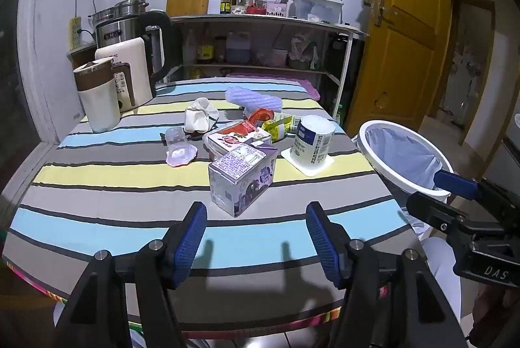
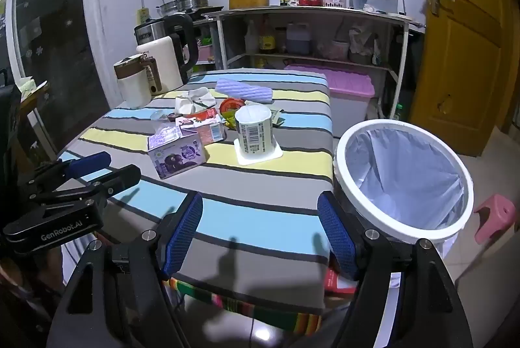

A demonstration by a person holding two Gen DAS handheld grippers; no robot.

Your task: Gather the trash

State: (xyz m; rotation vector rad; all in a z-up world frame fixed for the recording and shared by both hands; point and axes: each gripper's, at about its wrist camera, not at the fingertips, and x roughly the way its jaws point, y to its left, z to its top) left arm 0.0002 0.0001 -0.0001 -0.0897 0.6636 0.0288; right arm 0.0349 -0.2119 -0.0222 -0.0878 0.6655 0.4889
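**Trash on the bench, both tools empty and spread wide**

Trash (image 1: 242,153) heaped mid-bench, well ahead of both tools. Left tool (image 1: 256,239) jaws wide apart, nothing between them, tilted down over the near edge of the striped bench (image 1: 97,218). Right tool (image 2: 260,234) likewise wide and empty, poised at the near right corner with the bin (image 2: 403,172) just beside it.

Nearest to the left tool: purple carton (image 1: 242,177), lying on its side, corner-on. Best taken first. Square up to its flat sides before closing, not across the corner, or likely to twist out. Close gently; probably empty and easily crushed.

Behind it, touching: red carton (image 1: 239,136). Right of both: white cup (image 2: 255,133) upside down on its peeled lid, best suited to the right tool, gripped across the body above the lid. Left of the cartons: small clear cup (image 1: 178,146) on a pink lid. Farther back: crumpled paper (image 1: 200,117), yellow wrapper (image 1: 276,127), lilac tray (image 1: 253,97).

Kettles at the left rear to be left alone. Bin rim level with the bench edge: carry low, let go over the liner.
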